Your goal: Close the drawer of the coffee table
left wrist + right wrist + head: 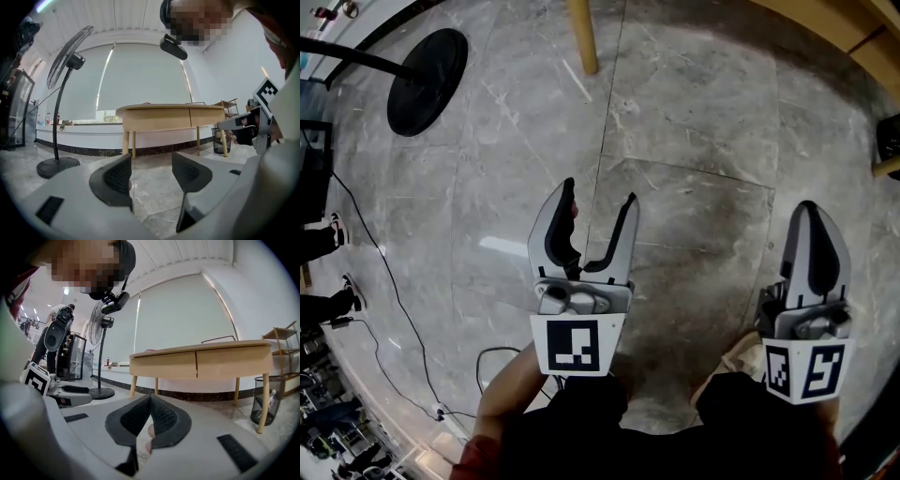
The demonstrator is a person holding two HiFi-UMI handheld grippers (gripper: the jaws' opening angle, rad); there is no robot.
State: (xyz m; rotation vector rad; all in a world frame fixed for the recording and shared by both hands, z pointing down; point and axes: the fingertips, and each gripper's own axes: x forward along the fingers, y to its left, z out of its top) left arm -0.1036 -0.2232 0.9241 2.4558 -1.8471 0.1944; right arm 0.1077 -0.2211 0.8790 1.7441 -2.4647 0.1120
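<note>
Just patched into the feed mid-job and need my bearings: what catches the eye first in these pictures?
Two white grippers hang over the grey marble floor: the left gripper has its jaws apart and empty, the right gripper has its jaws together. Ahead of both stands the light wooden oval coffee table, its two drawer fronts looking flush from here. A black pedestal fan stands left of it in both gripper views.

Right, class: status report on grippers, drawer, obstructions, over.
Left gripper open, empty. Right gripper shut, empty. Coffee table ahead, both drawer fronts look flush. Only bare floor between.
</note>
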